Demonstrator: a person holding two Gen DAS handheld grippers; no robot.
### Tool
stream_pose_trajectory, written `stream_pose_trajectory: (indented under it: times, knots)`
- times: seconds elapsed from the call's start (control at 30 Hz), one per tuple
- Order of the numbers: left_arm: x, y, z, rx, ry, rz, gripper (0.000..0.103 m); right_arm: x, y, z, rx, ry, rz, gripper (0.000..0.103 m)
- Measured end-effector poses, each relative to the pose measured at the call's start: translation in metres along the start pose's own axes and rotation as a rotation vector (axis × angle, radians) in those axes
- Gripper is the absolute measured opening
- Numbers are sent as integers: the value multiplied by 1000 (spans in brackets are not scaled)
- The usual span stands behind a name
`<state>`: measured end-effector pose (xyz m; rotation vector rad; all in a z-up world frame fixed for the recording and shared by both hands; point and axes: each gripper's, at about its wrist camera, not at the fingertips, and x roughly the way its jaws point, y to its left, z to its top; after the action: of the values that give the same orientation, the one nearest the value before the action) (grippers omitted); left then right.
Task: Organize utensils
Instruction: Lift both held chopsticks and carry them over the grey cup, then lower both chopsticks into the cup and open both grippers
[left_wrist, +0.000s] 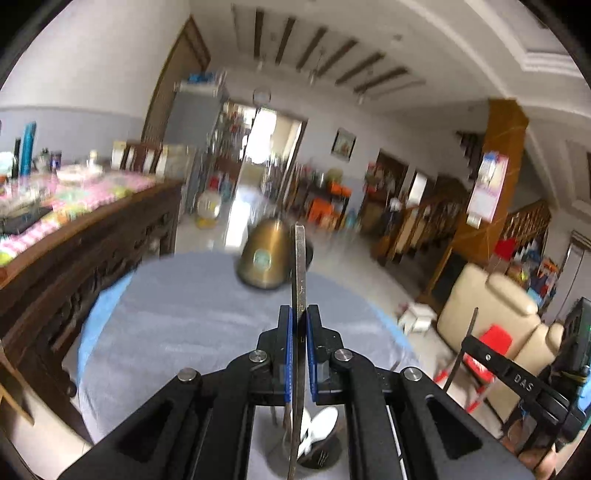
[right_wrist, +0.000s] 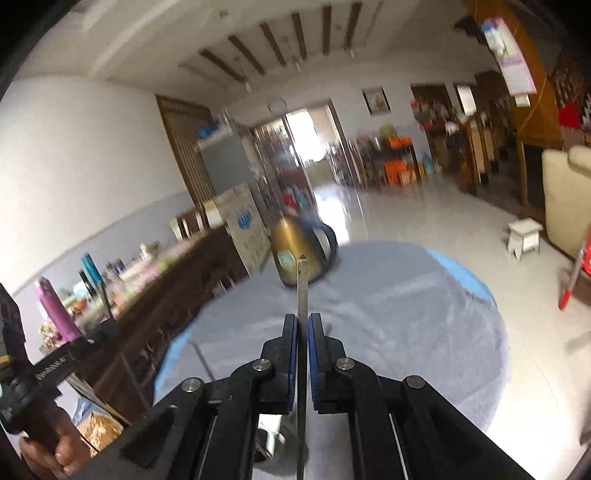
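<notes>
My left gripper is shut on a flat metal utensil handle that stands upright between the blue pads, high above the round table. Below it a round holder holds white spoons. My right gripper is shut on a thin metal utensil handle, also upright. A metal cup or holder shows under it, mostly hidden. The right gripper also shows at the left wrist view's right edge.
A brass-coloured kettle stands at the table's far edge, also in the right wrist view. A dark wooden sideboard with clutter is on the left. A beige armchair and white stool stand on the right.
</notes>
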<state>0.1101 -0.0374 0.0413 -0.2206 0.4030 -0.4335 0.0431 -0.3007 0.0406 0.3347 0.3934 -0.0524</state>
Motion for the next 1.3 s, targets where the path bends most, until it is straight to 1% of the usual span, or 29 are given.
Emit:
stream_pose_trajectory:
  times: [0.07, 0.13, 0.17, 0.23, 0.33, 0.37, 0.43, 0.5, 0.6, 0.67, 0.83, 1.03, 1.3]
  knots:
    - [-7, -2, 1, -12, -63, -16, 7, -10, 8, 3, -4, -56, 9, 7]
    - [-11, -4, -2, -31, -109, -31, 7, -17, 14, 3, 10, -125, 27, 7]
    - [-11, -5, -5, -37, -144, -32, 7, -19, 16, 3, 19, -151, 32, 7]
    - [-7, -8, -9, -31, -185, -23, 7, -22, 20, -1, 49, -222, 51, 7]
    - [3, -10, -19, -42, -203, -21, 7, -17, 31, -9, 32, -301, 25, 7]
    - [8, -10, -22, -45, -208, -18, 7, -13, 34, -12, 28, -307, 22, 7]
    - [16, -9, -29, -45, -212, 2, 7, 2, 41, -20, 26, -309, 20, 7]
    - [23, -7, -38, -45, -211, 20, 7, 14, 46, -30, -3, -313, -4, 7]
    - [31, -4, -48, -39, -187, 45, 7, 37, 47, -44, -8, -248, -7, 7]
    - [33, -4, -54, -36, -168, 50, 7, 45, 44, -49, -4, -215, -4, 7]
    - [33, -1, -65, -27, -132, 52, 7, 44, 46, -52, -33, -177, 16, 7]
    - [19, 2, -72, -29, -114, 47, 7, 41, 42, -64, -47, -131, 32, 7]
    - [3, -3, -78, -16, -99, 32, 7, 32, 46, -75, -85, -105, 45, 7]
